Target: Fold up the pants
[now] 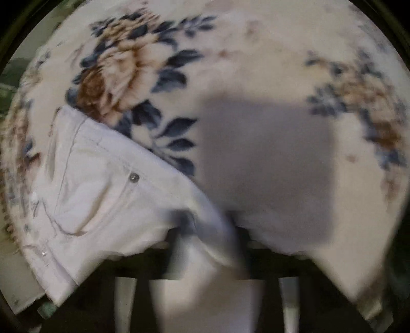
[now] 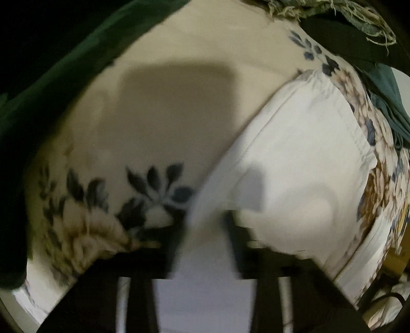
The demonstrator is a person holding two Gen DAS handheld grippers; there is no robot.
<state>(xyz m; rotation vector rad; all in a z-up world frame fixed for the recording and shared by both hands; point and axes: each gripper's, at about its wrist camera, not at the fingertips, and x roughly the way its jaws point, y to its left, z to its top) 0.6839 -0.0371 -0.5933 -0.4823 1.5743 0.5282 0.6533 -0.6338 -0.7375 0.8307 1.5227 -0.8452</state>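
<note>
White pants point(image 1: 102, 194) lie on a cream floral blanket point(image 1: 256, 56). In the left wrist view I see the waist end with a rivet and pocket at lower left. My left gripper point(image 1: 210, 235) is shut on a fold of the white fabric, which runs down between its fingers. In the right wrist view the pants point(image 2: 302, 153) stretch to the upper right, hem end far. My right gripper point(image 2: 207, 230) is shut on the near white fabric. Both views are blurred by motion.
The floral blanket point(image 2: 159, 38) covers the surface. Dark green cloth point(image 2: 64, 76) lies at the upper left of the right wrist view, and a fringed green fabric point(image 2: 333, 15) with teal cloth point(image 2: 387, 102) at the upper right.
</note>
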